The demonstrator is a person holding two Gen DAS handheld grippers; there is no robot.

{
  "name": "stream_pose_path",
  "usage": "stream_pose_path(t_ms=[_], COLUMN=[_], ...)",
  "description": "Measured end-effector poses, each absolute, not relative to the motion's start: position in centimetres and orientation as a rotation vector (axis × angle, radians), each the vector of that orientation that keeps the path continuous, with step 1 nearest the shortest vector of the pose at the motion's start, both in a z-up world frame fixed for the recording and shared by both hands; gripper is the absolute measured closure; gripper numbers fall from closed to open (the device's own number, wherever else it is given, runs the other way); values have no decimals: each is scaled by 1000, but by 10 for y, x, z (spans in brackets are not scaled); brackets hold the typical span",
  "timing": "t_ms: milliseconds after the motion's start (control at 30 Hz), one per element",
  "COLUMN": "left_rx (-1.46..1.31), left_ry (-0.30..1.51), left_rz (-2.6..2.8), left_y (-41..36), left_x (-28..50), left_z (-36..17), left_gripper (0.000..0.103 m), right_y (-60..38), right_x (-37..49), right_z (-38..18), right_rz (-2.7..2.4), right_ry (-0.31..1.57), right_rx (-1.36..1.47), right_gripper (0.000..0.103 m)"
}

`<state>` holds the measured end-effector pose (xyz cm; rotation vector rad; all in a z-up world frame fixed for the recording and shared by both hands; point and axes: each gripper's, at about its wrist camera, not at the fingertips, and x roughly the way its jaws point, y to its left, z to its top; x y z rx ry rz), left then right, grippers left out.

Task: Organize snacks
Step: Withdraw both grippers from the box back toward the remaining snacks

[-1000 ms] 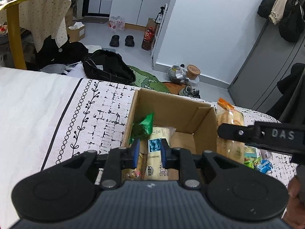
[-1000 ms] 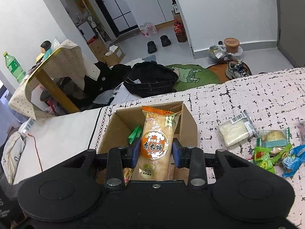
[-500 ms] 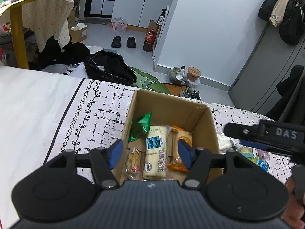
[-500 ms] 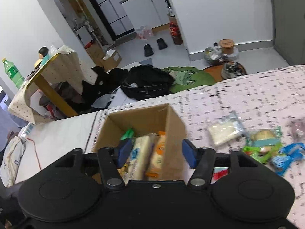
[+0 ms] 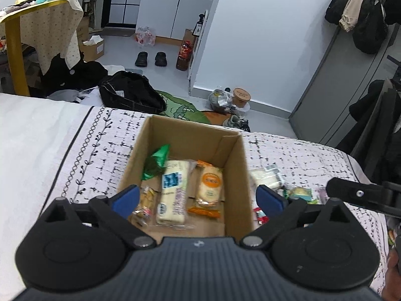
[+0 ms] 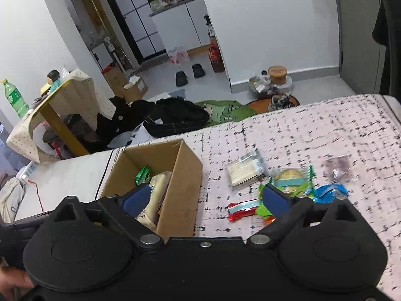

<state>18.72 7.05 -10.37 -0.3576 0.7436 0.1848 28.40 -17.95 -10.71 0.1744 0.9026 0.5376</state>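
An open cardboard box (image 5: 235, 165) stands on the patterned bed cover. In it lie a white-and-blue packet (image 5: 173, 190), an orange cracker packet (image 5: 209, 185), a green packet (image 5: 155, 161) and a small clear packet (image 5: 145, 200). My left gripper (image 5: 198, 199) hangs above the box's near edge, its jaws opening wide with nothing between the pads. My right gripper (image 6: 206, 197) sits over the box's right wall (image 6: 183, 188), its jaws opening too, with nothing held. Right of the box lie loose snacks: a white packet (image 6: 244, 170), a green-wrapped biscuit (image 6: 292, 179), a red bar (image 6: 241, 207) and a blue packet (image 6: 330, 192).
The bed cover (image 6: 313, 138) stretches to the right, with a blurred purplish packet (image 6: 338, 166) on it. Beyond the bed's far edge are a black bag (image 5: 130, 96), a green mat (image 5: 180, 107), shoes and a yellow-legged table (image 5: 15, 57). Dark clothes hang at the right.
Both grippers went from shut to wide open and let go their packets, which now lie in the box. The right gripper has swung right, toward the loose snacks; both have drawn back a little.
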Motion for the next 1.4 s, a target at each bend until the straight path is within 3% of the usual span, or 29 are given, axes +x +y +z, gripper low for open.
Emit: stream_pose_path(t_ms=[533,1400], left_rx=[-329,-223], left_ry=[746,832], left_rz=[113,-36], left_y=[23,-47], left_x=[181,210], left_z=[-85,-96], left_gripper=[0,0], right_y=[-250,-336], right_x=[279,284], right_z=[-90,-123], right_rz=[496,393], right_ry=[856,952], right_rx=[188,170], right_gripper=[0,0])
